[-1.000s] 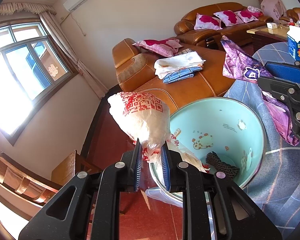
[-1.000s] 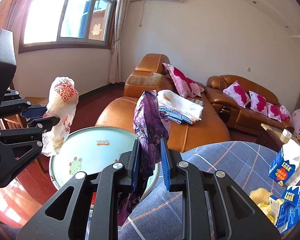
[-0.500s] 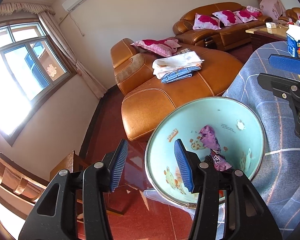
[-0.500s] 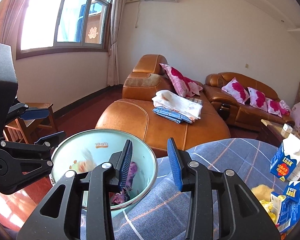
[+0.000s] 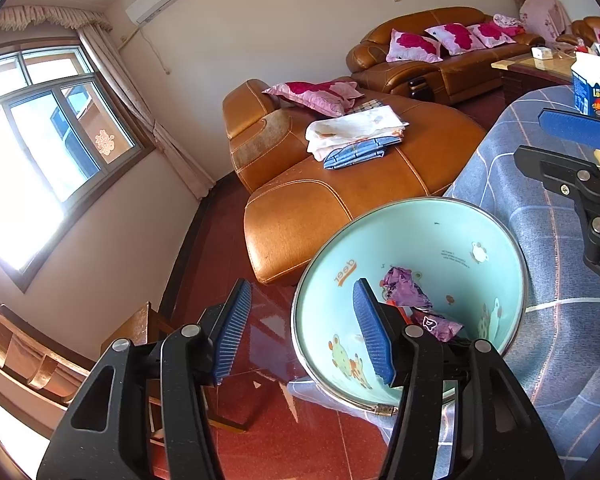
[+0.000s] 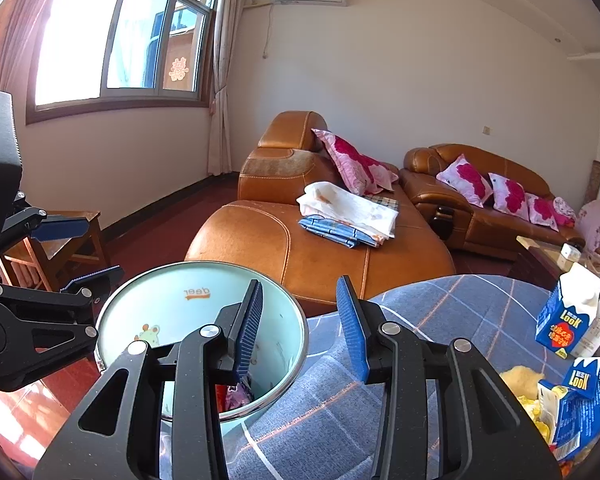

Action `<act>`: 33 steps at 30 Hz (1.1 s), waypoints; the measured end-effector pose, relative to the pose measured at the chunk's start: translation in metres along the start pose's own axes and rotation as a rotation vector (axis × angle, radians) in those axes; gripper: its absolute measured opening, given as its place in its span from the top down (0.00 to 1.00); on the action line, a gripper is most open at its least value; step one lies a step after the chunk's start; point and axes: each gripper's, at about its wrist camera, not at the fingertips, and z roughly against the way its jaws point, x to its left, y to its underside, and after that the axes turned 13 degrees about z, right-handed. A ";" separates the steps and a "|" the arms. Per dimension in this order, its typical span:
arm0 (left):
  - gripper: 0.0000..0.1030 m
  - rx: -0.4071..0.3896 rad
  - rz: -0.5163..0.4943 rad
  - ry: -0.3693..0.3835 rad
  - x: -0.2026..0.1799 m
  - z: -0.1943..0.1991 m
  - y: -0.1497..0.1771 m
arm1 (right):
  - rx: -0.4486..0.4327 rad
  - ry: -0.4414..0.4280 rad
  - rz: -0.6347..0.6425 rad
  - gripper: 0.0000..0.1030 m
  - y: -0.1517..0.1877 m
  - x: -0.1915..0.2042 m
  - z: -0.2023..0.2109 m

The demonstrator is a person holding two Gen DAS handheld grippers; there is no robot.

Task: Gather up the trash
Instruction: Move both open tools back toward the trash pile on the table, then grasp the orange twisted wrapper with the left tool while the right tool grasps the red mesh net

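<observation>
I have two grippers in view, and both stand with jaws wide apart, holding nothing. My left gripper (image 5: 302, 330) hangs at the rim of the one trash bin (image 5: 432, 232), a pale green pail with cartoon animals and the word "deer" printed inside; its right finger reaches over the opening, its left finger is outside above the red floor (image 5: 300, 432). My right gripper (image 6: 300, 330) sits above the bin's near edge, left finger over the opening, right finger over the blue checked tablecloth (image 6: 440, 312).

Inside the bin I count one crumpled purple wrapper (image 5: 410, 296), with a scrap of red showing beside it; anything else down there is hidden by my fingers.

On the cloth to my right I count two blue-and-white cartons marked "LOOK": one upright (image 6: 568, 312), one torn open and lying nearer (image 6: 580, 404), with some yellowish scraps (image 6: 524, 380) touching it.

Beyond stand two brown leather sofas (image 6: 300, 248), one with a folded stack of cloths (image 6: 348, 216).
</observation>
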 end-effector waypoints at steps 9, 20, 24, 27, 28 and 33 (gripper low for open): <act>0.37 -0.024 -0.019 0.099 -0.024 0.032 0.007 | 0.074 0.144 -0.093 0.54 0.020 -0.028 0.051; 0.29 -0.047 -0.125 0.361 -0.110 0.092 0.026 | 0.314 0.463 -0.335 0.48 0.135 -0.106 0.175; 0.28 -0.068 -0.152 0.448 -0.142 0.111 0.018 | 0.351 0.519 -0.401 0.47 0.165 -0.126 0.199; 0.26 -0.109 -0.174 0.479 -0.165 0.125 0.008 | 0.345 0.529 -0.445 0.43 0.176 -0.137 0.209; 0.26 -0.116 -0.179 0.496 -0.173 0.129 0.004 | 0.342 0.530 -0.455 0.42 0.178 -0.141 0.211; 0.20 -0.139 -0.203 0.569 -0.211 0.140 -0.007 | 0.333 0.492 -0.503 0.39 0.186 -0.154 0.210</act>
